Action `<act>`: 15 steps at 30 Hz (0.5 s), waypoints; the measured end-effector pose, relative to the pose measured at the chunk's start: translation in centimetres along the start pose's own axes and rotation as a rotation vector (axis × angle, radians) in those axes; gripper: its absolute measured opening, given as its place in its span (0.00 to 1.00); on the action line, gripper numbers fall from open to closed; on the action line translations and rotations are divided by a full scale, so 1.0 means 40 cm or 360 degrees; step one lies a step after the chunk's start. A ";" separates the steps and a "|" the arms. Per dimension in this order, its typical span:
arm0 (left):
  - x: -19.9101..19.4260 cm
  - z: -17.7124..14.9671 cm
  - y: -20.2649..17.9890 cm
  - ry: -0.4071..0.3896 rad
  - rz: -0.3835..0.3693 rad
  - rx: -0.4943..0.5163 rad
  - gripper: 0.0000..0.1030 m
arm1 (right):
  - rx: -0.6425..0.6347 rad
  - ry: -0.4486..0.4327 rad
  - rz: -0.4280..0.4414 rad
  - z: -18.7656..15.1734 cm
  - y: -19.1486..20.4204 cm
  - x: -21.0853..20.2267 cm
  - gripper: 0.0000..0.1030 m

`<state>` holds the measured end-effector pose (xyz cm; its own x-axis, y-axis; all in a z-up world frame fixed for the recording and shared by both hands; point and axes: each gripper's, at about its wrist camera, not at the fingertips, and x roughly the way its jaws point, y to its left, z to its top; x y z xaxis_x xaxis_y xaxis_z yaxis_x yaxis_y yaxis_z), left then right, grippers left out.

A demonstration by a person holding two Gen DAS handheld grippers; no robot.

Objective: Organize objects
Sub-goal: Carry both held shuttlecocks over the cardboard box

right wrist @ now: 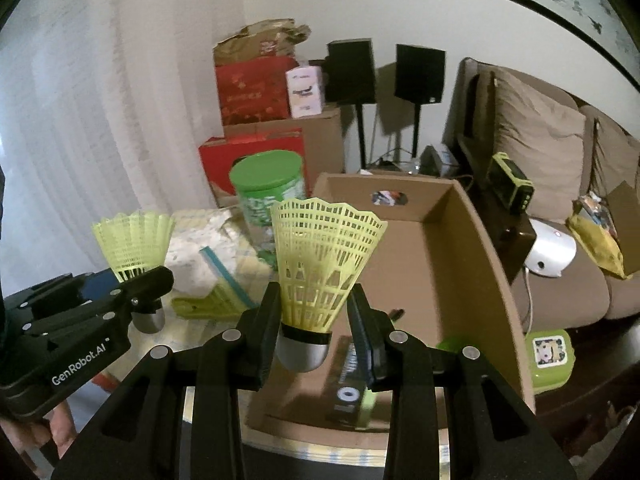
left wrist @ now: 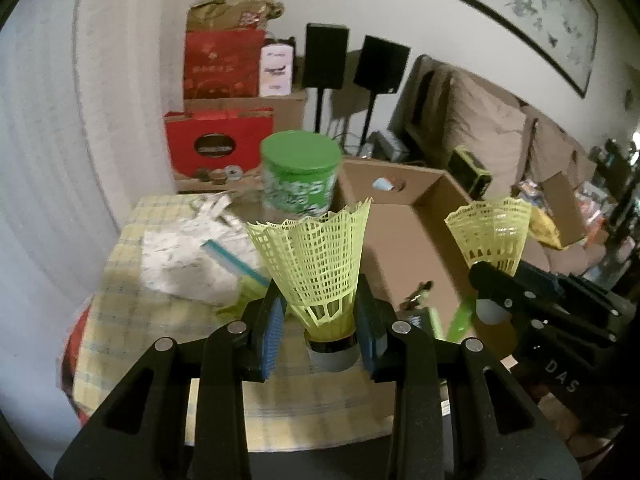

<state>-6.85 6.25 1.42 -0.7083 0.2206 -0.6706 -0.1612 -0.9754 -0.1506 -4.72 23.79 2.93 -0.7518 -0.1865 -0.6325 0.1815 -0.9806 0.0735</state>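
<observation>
**Twin Shuttlecocks Head for the Box**

Black fingers [left wrist: 276, 320] of the left gripper [left wrist: 320, 332] clamp one yellow shuttlecock [left wrist: 320, 260] above the counter [left wrist: 132, 320]; the right gripper [right wrist: 316, 340] pinches a second shuttlecock [right wrist: 320, 256] over the cardboard box [right wrist: 460, 260]. Carrying appears underway; next, each must be lowered inside and released. Dark items on the box floor blur beyond recognition.

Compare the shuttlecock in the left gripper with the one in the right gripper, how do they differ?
The left gripper holds its shuttlecock over the checked tablecloth; the right gripper holds its shuttlecock over the near end of the cardboard box. In the right wrist view, the left shuttlecock's skirt stands fairly upright, while the right one's leans right. Both are yellow mesh with silver caps, clamped near the base, skirt up.
</observation>
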 end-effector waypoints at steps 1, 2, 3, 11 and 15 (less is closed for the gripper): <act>0.004 0.000 -0.011 0.0002 -0.0004 0.0010 0.29 | 0.0004 -0.0003 -0.0012 0.002 -0.009 -0.004 0.32; 0.008 0.001 -0.024 0.0004 -0.0011 0.0022 0.29 | 0.0008 -0.0006 -0.0028 0.003 -0.020 -0.008 0.32; 0.012 0.001 -0.038 0.0007 -0.0020 0.0034 0.29 | 0.0013 -0.0008 -0.0041 0.005 -0.029 -0.012 0.32; 0.056 0.001 -0.141 0.0072 -0.0125 0.0091 0.29 | 0.0087 0.0045 -0.0102 -0.014 -0.114 -0.011 0.33; 0.089 -0.010 -0.177 0.0120 -0.0162 0.0097 0.29 | 0.0109 0.0070 -0.0128 -0.034 -0.142 -0.005 0.33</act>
<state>-7.94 13.94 -0.19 -0.6329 0.3156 -0.7069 -0.2727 -0.9455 -0.1780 -4.75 29.47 1.59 -0.7333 -0.1055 -0.6717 0.0769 -0.9944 0.0723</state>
